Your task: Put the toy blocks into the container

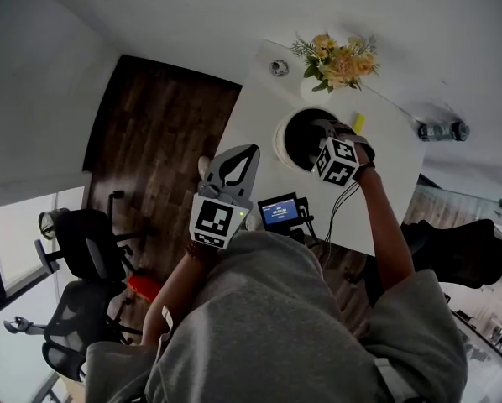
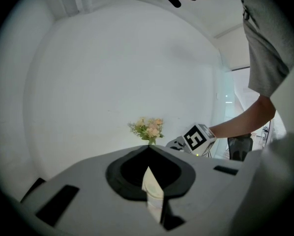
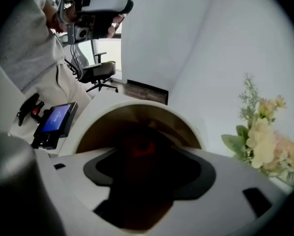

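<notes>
A round white container [image 1: 278, 138] with a dark inside stands on the white table [image 1: 259, 99]. My right gripper [image 1: 333, 131] hangs over its mouth, its jaws reaching into the shadowed container [image 3: 137, 113]. A small red block [image 3: 143, 149] shows in the dark between them. Whether the jaws hold it or it lies inside, I cannot tell. A yellow block [image 1: 358, 122] lies on the table just right of the container. My left gripper [image 1: 237, 168] is shut with nothing in it. It is held up near the table's left edge, apart from the container.
A vase of yellow flowers [image 1: 339, 61] stands behind the container. A small device with a blue screen [image 1: 279, 211] lies at the table's near edge. A bottle [image 1: 442, 130] lies at the far right. Office chairs [image 1: 87, 242] stand on the wooden floor to the left.
</notes>
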